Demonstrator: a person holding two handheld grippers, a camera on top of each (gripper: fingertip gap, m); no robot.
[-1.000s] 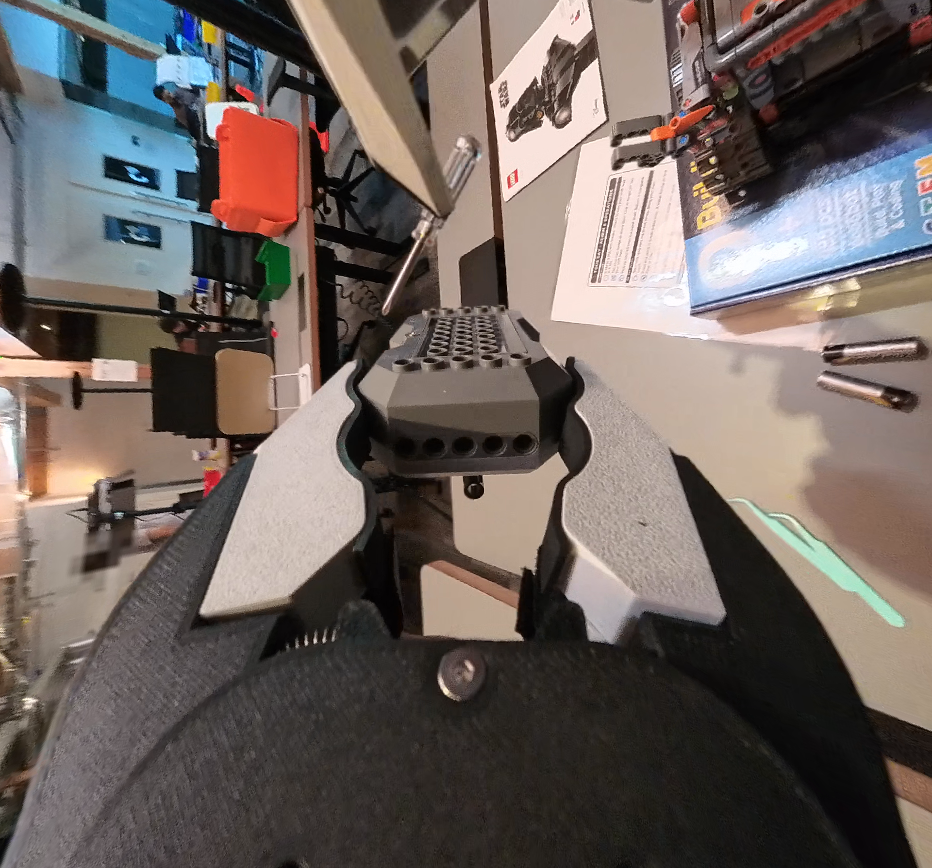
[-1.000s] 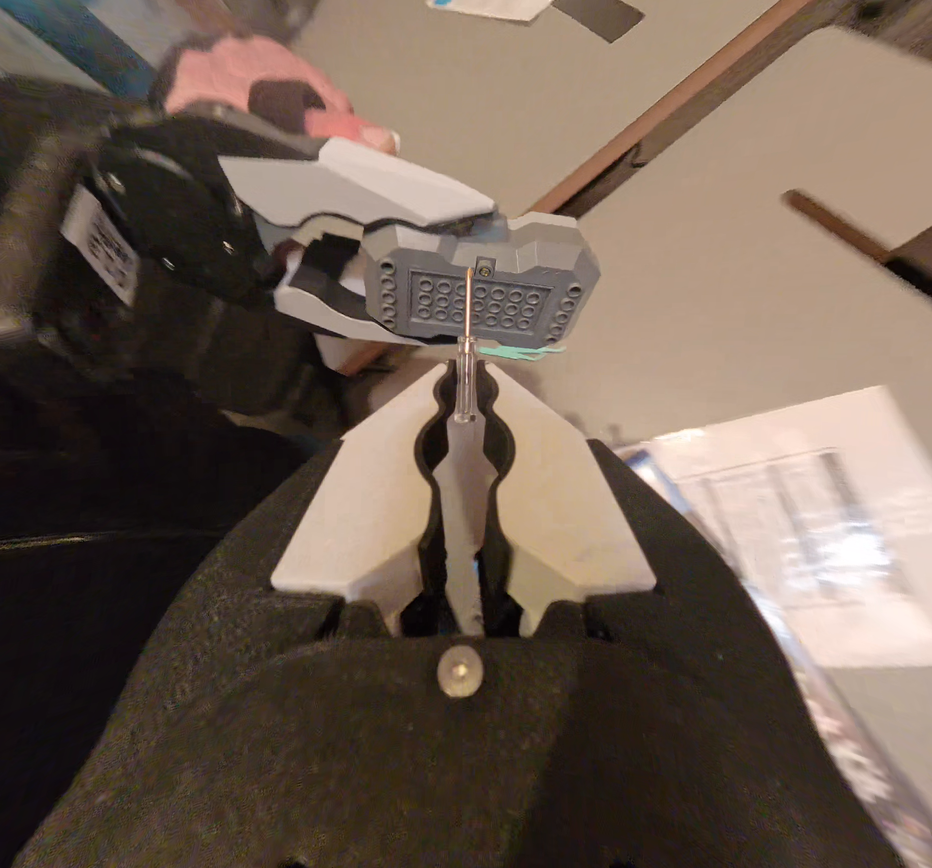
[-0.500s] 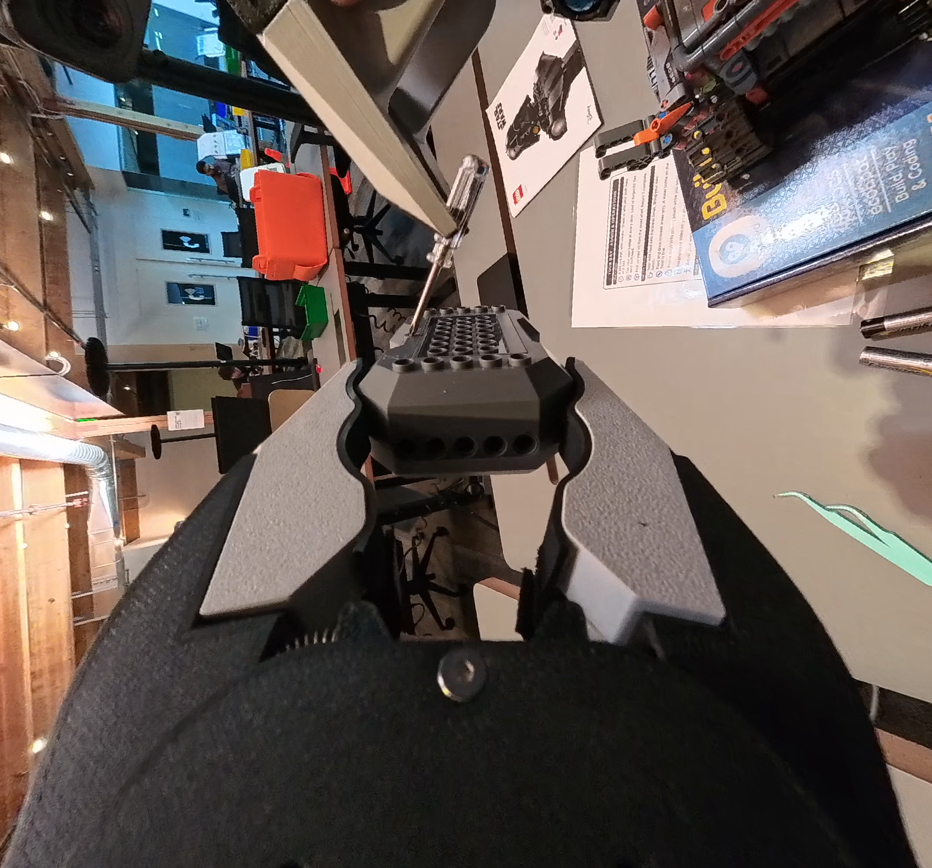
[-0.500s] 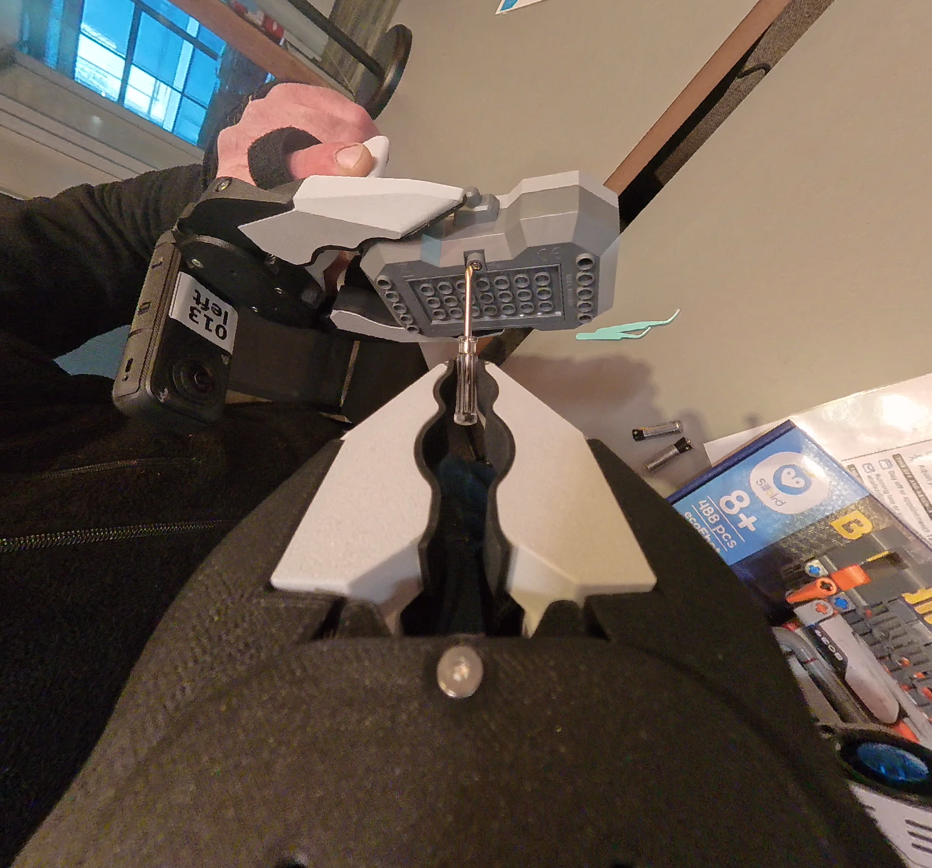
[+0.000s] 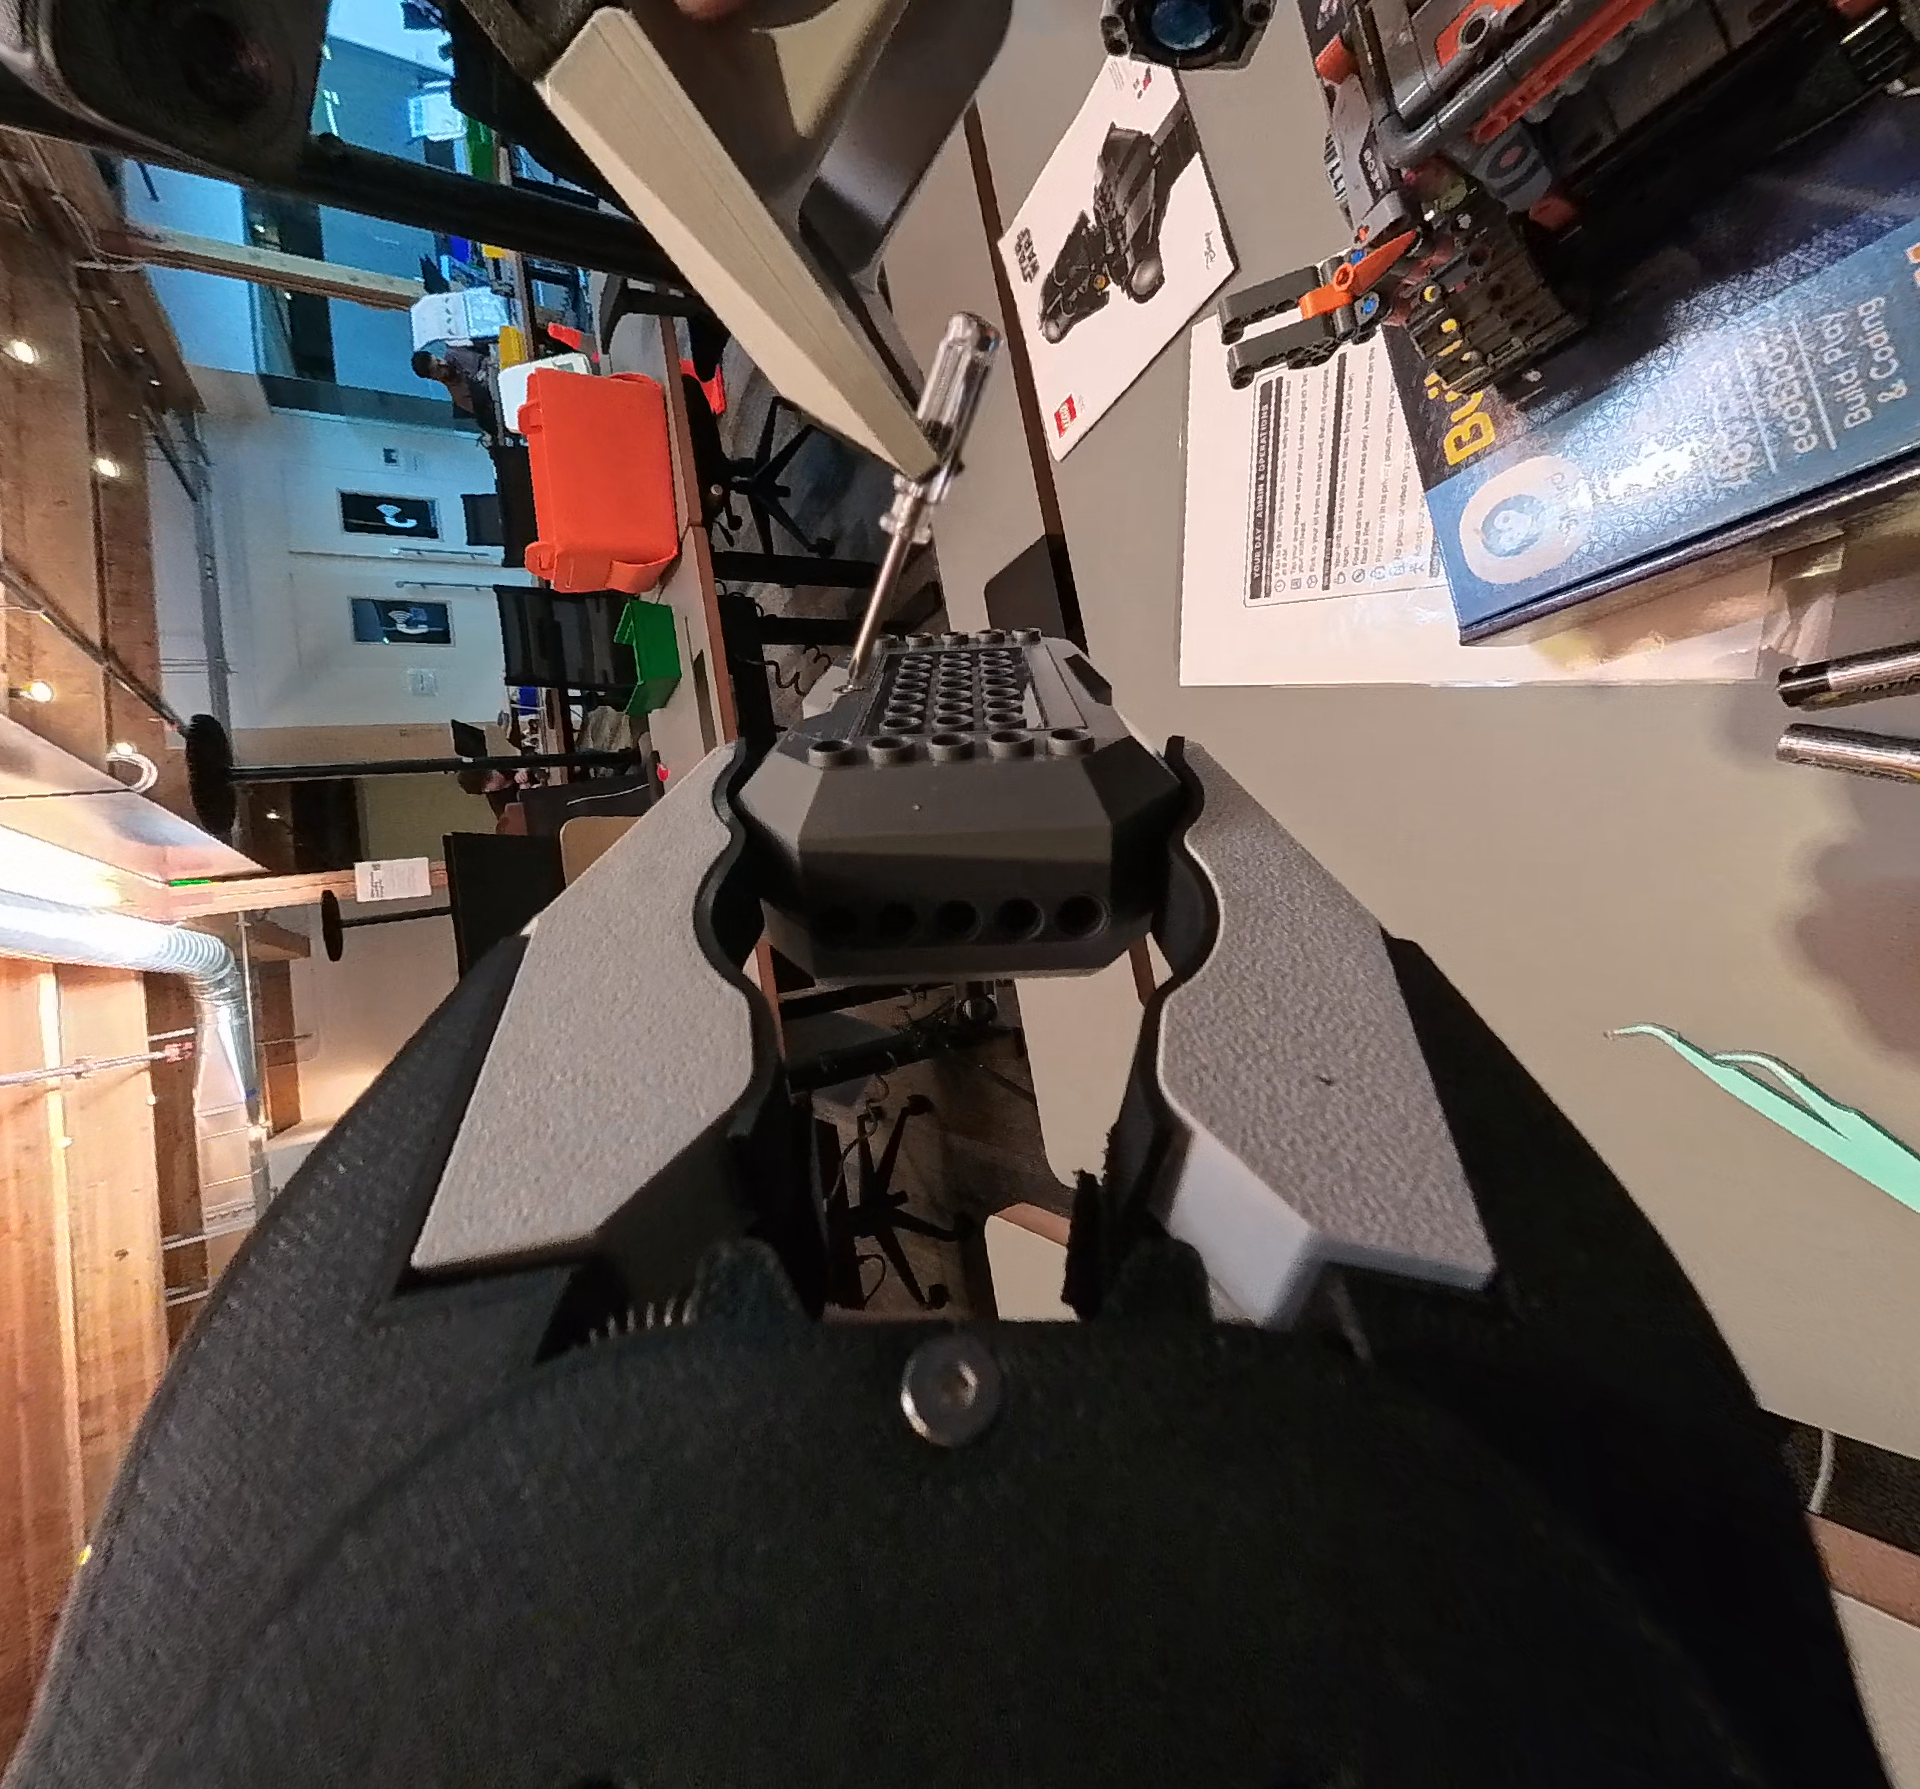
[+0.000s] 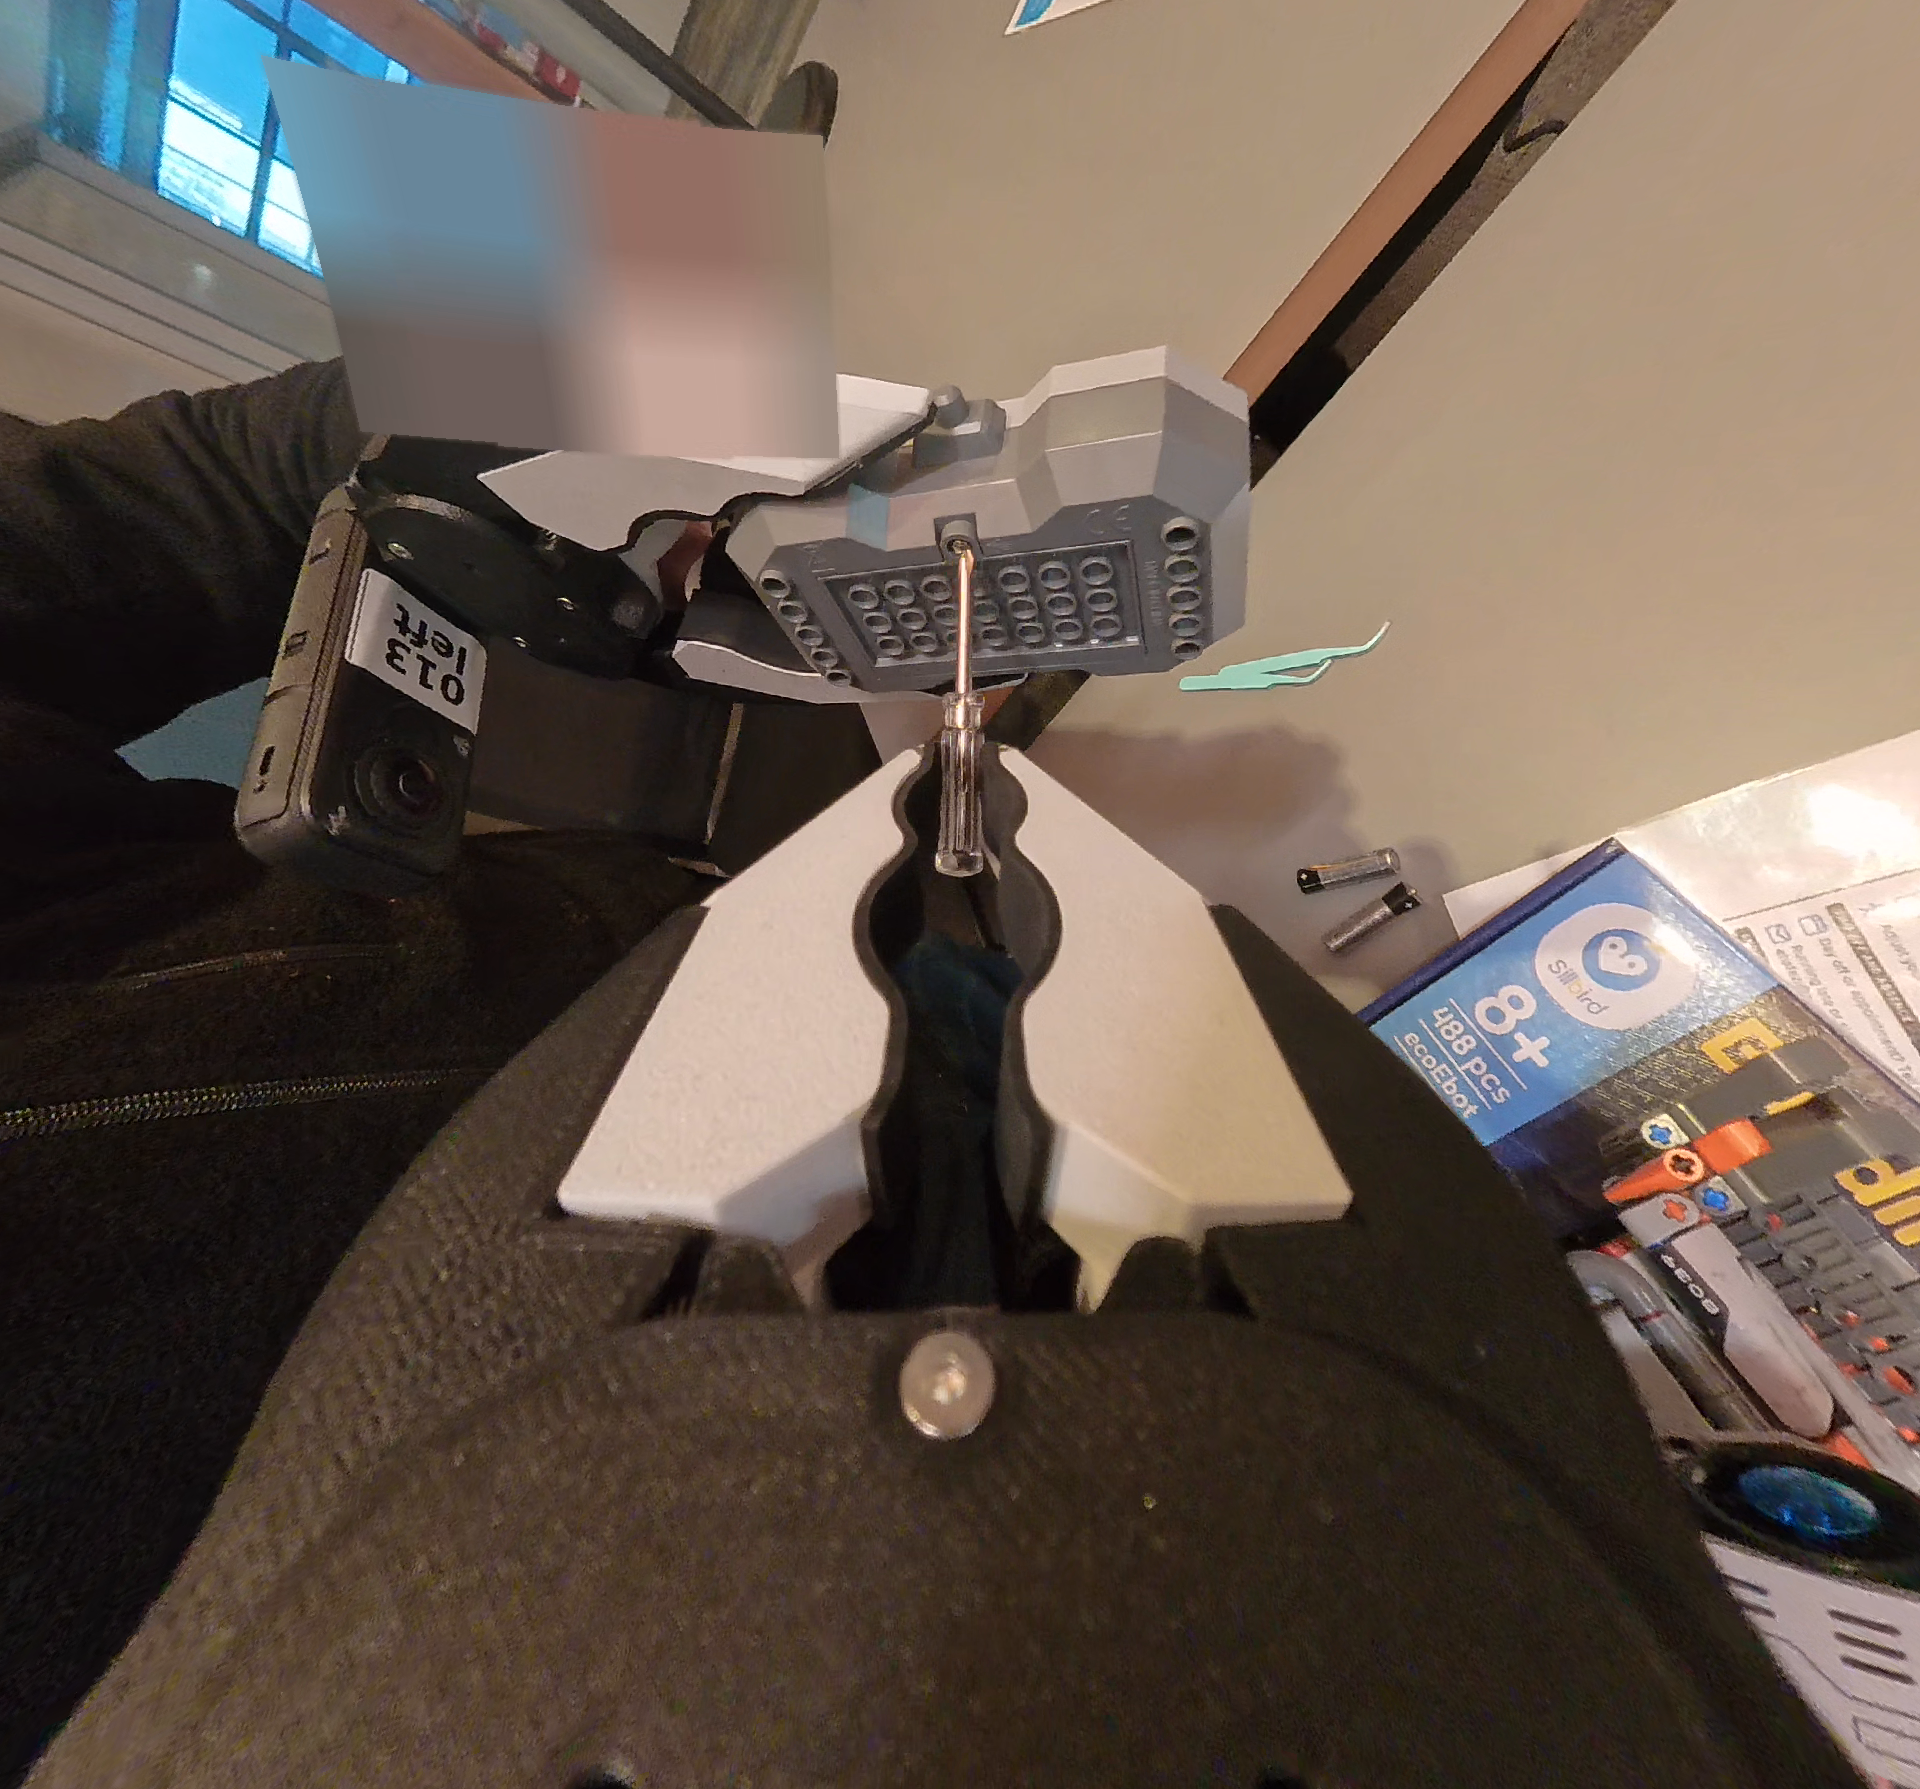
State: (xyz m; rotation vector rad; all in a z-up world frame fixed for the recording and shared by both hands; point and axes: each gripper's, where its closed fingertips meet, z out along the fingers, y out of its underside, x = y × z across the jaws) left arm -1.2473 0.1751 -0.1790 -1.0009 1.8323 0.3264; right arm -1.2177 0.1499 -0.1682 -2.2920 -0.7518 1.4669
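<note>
Left gripper [image 5: 956,866] clamped on a dark grey studded brick housing [image 5: 951,804], held up in the air off the counter [image 5: 1455,856], just past the counter's edge. Right gripper [image 6: 961,804] closed together on the clear handle of a small screwdriver [image 6: 961,659]; its tip sits on the screw [image 6: 957,534] in a recessed tab at the edge of the housing's studded face.

On the counter beyond: mint-green tweezers [image 6: 1283,671], two loose batteries [image 6: 1351,892], a blue kit box [image 6: 1558,1001] with a part-built brick model [image 5: 1538,108] on it, printed sheets [image 5: 1117,253].

Risks, as judged: the handle is slim and smooth, pinched only near the fingertips, so it may twist or slide in the grip. Off-axis pressure could make the tip cam out of the screw head. A freed screw could drop to the floor, since the housing hangs past the counter edge.
</note>
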